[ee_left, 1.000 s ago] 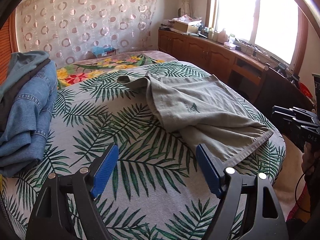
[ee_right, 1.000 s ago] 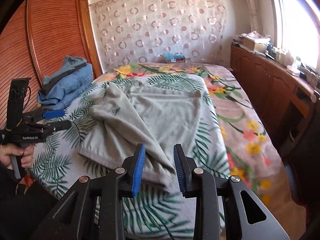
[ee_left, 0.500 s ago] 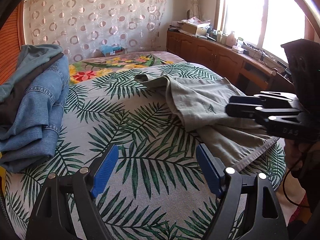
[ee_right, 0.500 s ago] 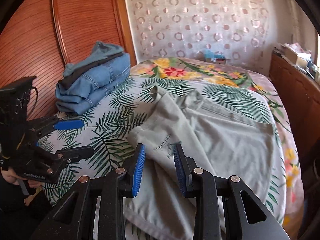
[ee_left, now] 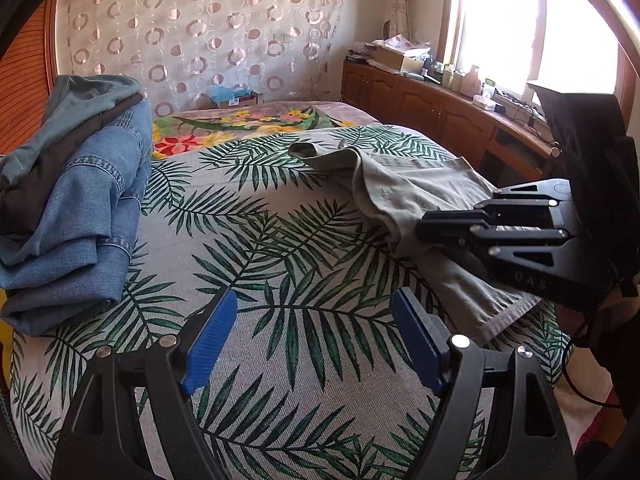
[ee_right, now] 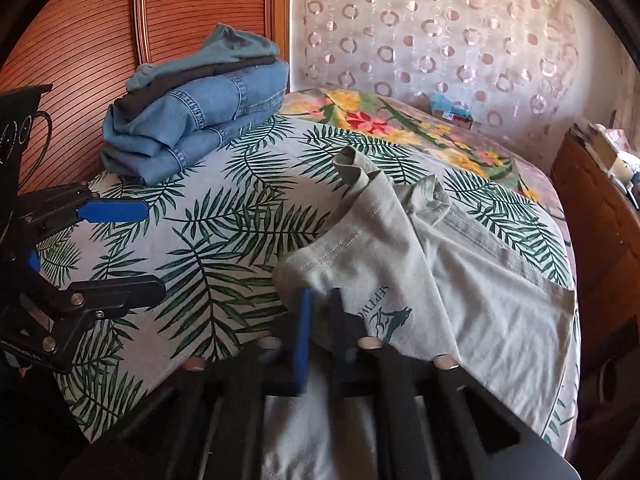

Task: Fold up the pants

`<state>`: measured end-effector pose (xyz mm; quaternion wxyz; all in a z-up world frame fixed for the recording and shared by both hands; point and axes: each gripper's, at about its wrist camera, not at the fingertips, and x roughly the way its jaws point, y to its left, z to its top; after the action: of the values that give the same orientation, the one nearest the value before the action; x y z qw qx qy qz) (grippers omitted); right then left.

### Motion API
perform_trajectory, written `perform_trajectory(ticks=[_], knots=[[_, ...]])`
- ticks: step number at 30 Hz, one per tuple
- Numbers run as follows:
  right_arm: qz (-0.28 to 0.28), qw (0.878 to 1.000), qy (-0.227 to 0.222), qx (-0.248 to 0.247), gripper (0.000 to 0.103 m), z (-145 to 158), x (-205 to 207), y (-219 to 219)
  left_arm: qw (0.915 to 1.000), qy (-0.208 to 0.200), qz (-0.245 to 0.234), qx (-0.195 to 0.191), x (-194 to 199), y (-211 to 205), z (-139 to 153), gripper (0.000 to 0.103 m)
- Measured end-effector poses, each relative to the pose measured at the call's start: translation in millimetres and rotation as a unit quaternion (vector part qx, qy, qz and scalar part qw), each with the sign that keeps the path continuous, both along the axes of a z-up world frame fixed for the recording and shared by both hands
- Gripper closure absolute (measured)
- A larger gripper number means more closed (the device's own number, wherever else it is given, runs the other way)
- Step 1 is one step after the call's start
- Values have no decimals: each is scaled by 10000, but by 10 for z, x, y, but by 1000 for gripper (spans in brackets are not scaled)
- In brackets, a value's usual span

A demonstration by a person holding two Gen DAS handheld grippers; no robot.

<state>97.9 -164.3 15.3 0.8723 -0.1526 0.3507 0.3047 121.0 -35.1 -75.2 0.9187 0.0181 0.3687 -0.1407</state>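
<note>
Grey-green pants [ee_right: 480, 300] lie loosely folded on the right half of the palm-leaf bedspread [ee_right: 224, 240]; the left wrist view shows these pants [ee_left: 400, 188] too. My right gripper [ee_right: 320, 300] has its jaws drawn together, blurred, pinching the pants' near folded edge beside the printed logo. From the left wrist view, the right gripper [ee_left: 424, 228] reaches in from the right onto that fold. My left gripper [ee_left: 314, 304] is open above bare bedspread, left of the pants, with nothing between its fingers. It also appears as the left gripper [ee_right: 152, 248] at the right wrist view's left edge.
A stack of folded jeans and dark clothes [ee_left: 72, 208] sits at the bed's left side, against a wooden wardrobe [ee_right: 80, 40]. A wooden cabinet [ee_left: 420, 104] with clutter runs under the window on the right. A floral blanket [ee_left: 240, 128] covers the far end.
My right gripper swung left across the pants to their near folded edge and its jaws closed there. The left gripper stayed open and hardly moved.
</note>
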Motion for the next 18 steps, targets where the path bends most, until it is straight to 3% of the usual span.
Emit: perform_trajectory(ticks=[9, 16, 18], knots=[[-681, 9958, -367, 493, 101, 323, 149, -505, 10000, -21, -67, 12, -17, -50, 5, 23], [-1805, 9831, -282, 131, 101, 213, 478, -1030, 9999, -27, -165, 42, -19, -138, 10, 23], [-1955, 9802, -143, 260, 95, 182, 495, -1120, 9998, -28, -199, 53, -22, -162, 9, 23]])
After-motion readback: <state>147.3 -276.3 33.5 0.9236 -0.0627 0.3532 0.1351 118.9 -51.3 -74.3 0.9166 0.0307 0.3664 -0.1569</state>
